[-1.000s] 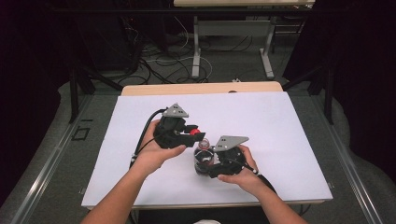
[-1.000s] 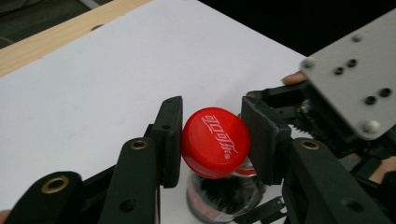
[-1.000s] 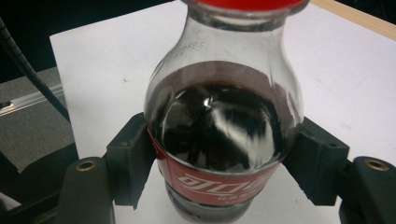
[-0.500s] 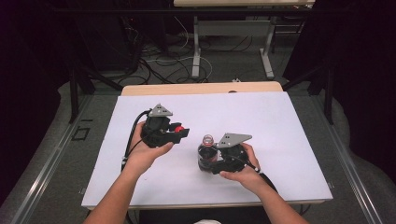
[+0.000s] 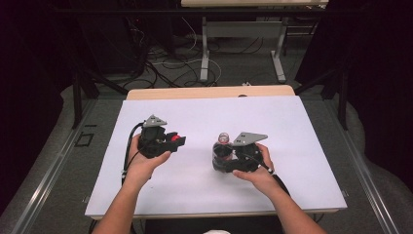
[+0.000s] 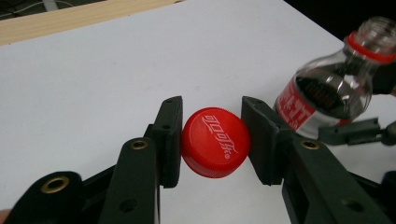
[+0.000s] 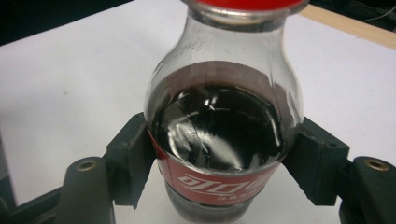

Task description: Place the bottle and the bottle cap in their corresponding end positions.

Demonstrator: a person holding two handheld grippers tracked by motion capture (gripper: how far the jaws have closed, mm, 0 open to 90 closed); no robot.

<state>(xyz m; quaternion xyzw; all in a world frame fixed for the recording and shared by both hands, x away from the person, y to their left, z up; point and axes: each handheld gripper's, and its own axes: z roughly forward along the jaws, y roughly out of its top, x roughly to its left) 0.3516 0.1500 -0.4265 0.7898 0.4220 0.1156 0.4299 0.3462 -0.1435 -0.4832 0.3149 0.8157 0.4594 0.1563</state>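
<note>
A small cola bottle [image 5: 221,148] with dark liquid and a red label stands upright on the white table, its mouth uncapped. My right gripper [image 5: 220,157] is shut on the bottle [image 7: 219,135] at label height. The red bottle cap [image 6: 215,142] is pinched between the jaws of my left gripper [image 6: 212,140], printed top toward the camera. In the high view the left gripper [image 5: 178,139] holds the cap [image 5: 177,137] a hand's width left of the bottle. From the left gripper view the bottle [image 6: 334,88] appears at the upper right.
The white table top [image 5: 204,117] has a wooden strip [image 5: 209,92] along its far edge. Beyond it are table legs and cables [image 5: 185,63] on a dark floor. Both forearms come in from the near edge.
My left gripper has carried the red cap leftward, away from the bottle's mouth. The right gripper and the bottle have stayed nearly in place.
</note>
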